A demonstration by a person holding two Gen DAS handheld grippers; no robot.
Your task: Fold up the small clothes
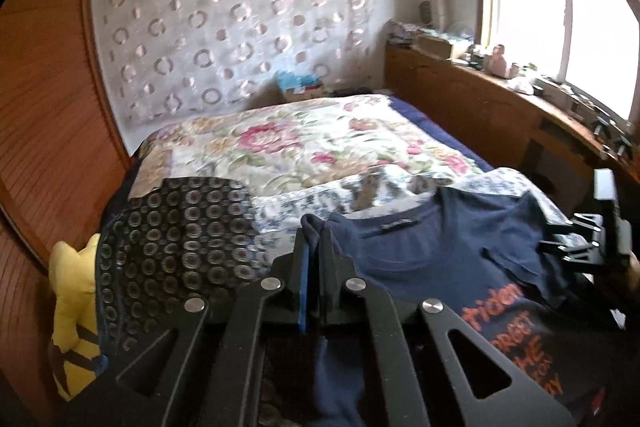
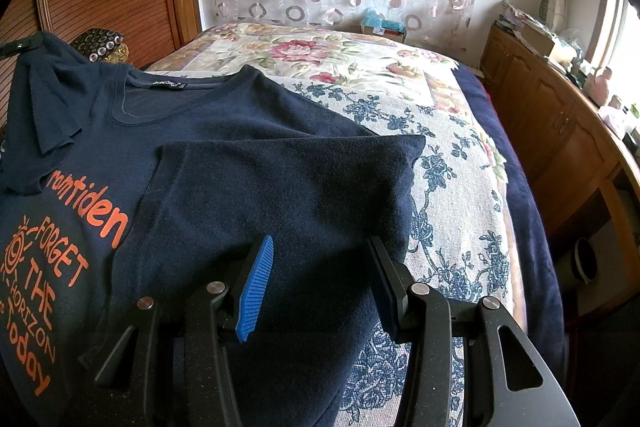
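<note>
Navy t-shirt (image 2: pixel 248 147) lies on the bed (image 2: pixel 460 155), right side already folded in. Left gripper (image 1: pixel 314 247) is clamped on the left sleeve, probably to fold it over; right gripper (image 2: pixel 320 267) hangs open above the fold.

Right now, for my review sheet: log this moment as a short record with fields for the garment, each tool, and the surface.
garment: navy T-shirt with orange print, right side folded over the front
left tool: shut on a bunch of the shirt's navy fabric at its left side
right tool: open, poised above the folded flap, gripping nothing
surface: bed with floral cover
beside bed: wooden cabinet under the window
</note>
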